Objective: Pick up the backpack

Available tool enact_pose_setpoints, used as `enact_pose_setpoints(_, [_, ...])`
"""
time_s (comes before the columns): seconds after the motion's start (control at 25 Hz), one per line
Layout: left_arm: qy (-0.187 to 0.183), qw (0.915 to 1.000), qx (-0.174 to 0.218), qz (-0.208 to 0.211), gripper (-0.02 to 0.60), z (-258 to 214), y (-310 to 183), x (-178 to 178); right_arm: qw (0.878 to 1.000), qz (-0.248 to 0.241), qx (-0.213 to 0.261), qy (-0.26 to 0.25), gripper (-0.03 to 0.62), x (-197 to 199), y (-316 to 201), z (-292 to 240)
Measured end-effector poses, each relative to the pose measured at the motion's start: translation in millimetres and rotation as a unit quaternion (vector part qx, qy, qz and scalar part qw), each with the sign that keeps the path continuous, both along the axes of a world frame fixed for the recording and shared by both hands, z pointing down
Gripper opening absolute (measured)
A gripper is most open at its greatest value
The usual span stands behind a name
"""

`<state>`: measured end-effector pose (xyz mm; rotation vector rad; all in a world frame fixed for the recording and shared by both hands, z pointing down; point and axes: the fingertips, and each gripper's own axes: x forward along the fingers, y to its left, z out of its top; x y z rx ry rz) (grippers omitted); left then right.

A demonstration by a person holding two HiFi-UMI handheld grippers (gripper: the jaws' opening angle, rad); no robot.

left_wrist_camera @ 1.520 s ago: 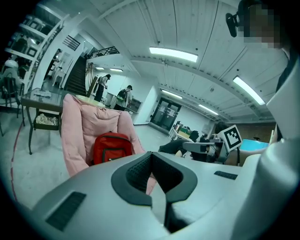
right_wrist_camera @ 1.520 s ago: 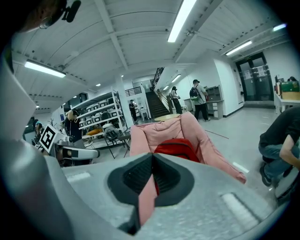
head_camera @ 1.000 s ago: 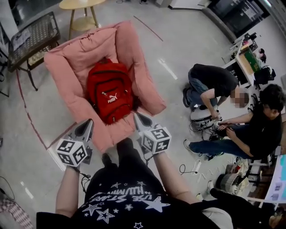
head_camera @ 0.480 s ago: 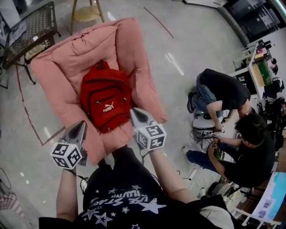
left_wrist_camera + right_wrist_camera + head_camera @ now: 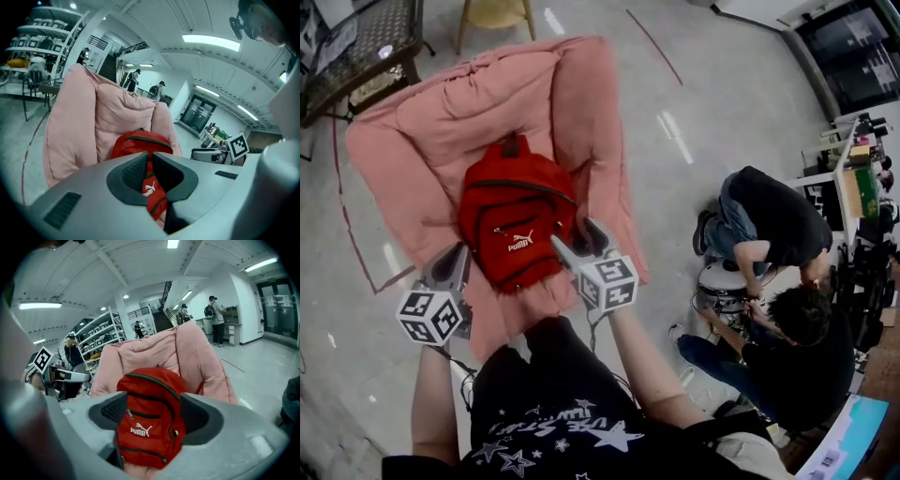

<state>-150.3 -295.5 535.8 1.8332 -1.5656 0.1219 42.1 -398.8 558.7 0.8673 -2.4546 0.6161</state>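
Backpack [image 5: 517,225]: red, propped on pink armchair [image 5: 412,131], just ahead of both claws | left claw [image 5: 456,258]: pinched together, empty, off its left edge | right claw [image 5: 578,239]: jaws opening, backpack framed between them, seemingly untouched; likely widening to take it.

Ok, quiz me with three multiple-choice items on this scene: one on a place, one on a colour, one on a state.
1. The backpack lies: A on the pink armchair; B on the floor; C on the wooden stool.
2. The backpack is: A blue; B red; C black.
3. The left tongs are: A wide open; B clamped on the backpack; C shut, empty.
Key: 1 A, it rests on the seat; 2 B, red in every view; 3 C, tips together, nothing gripped.
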Motion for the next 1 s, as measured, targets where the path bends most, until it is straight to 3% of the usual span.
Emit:
enact_pose_setpoints(0.04, [-0.006, 1.0000, -0.001, 0.003, 0.032, 8, -5, -2, 1.000, -0.005, -0.001, 0.003, 0.373, -2, -6, 9])
enact_pose_setpoints(0.12, [-0.007, 0.9999, -0.008, 0.009, 0.167, 25, -16, -5, 1.000, -0.012, -0.006, 0.011, 0.439, -5, -19, 27])
enact_pose_setpoints(0.16, [-0.006, 0.9999, -0.011, 0.010, 0.204, 34, -21, -6, 1.000, -0.017, -0.006, 0.017, 0.460, -6, -25, 36])
enact_pose_setpoints(0.36, [-0.030, 0.9988, -0.034, 0.019, 0.344, 75, -44, -17, 0.997, -0.061, 0.003, 0.045, 0.485, -19, -52, 67])
enact_pose_setpoints(0.6, [-0.047, 0.9967, -0.052, 0.041, 0.364, 121, -68, -25, 0.991, -0.103, 0.042, 0.080, 0.485, -29, -85, 102])
enact_pose_setpoints(0.84, [-0.037, 0.9964, -0.050, 0.057, 0.364, 132, -96, -34, 0.990, -0.115, 0.031, 0.081, 0.514, -50, -104, 116])
enact_pose_setpoints(1.0, [-0.033, 0.9964, -0.056, 0.055, 0.364, 149, -106, -40, 0.982, -0.170, 0.024, 0.075, 0.514, -65, -101, 125])
